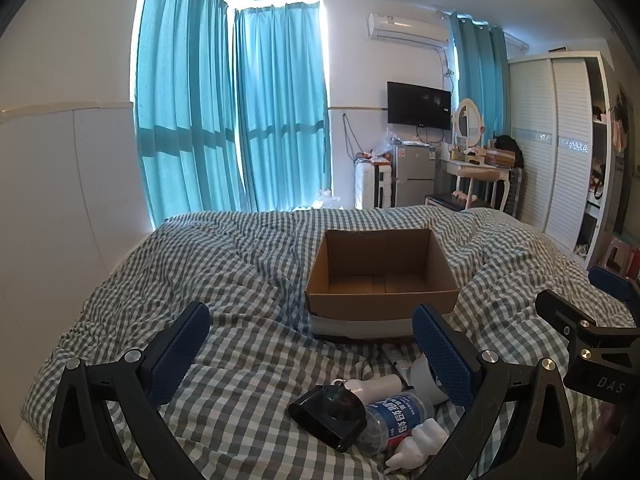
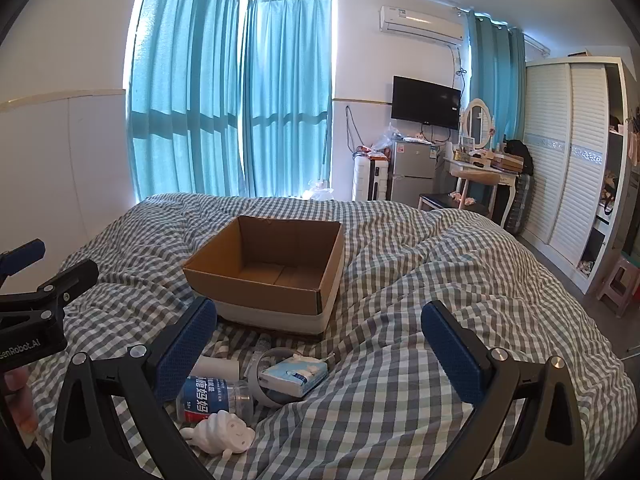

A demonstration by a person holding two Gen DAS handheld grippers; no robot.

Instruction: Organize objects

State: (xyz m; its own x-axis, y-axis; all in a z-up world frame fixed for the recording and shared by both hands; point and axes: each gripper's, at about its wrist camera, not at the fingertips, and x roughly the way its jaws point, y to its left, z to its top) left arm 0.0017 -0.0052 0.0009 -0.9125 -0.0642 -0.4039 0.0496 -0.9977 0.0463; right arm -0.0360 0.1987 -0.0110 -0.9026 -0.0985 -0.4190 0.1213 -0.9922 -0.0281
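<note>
An open, empty cardboard box (image 1: 382, 276) (image 2: 268, 268) stands on the checked bed. In front of it lies a small pile: a black tape dispenser (image 1: 328, 412), a clear bottle with a blue label (image 1: 394, 416) (image 2: 212, 396), a white figurine (image 1: 420, 442) (image 2: 220, 432), a white tube (image 1: 376, 386), a blue and white tissue pack (image 2: 294, 374) and a white ring (image 2: 260, 384). My left gripper (image 1: 312, 356) is open above the pile. My right gripper (image 2: 320, 352) is open, to the right of the pile, and shows in the left wrist view (image 1: 592, 320).
The bed's checked duvet (image 2: 420, 280) is rumpled with folds around the box. A white wall (image 1: 60, 200) runs along the left. Beyond the bed stand a fridge (image 1: 414, 176), a dressing table (image 1: 476, 168), a wardrobe (image 2: 560, 160) and a pink stool (image 2: 622, 280).
</note>
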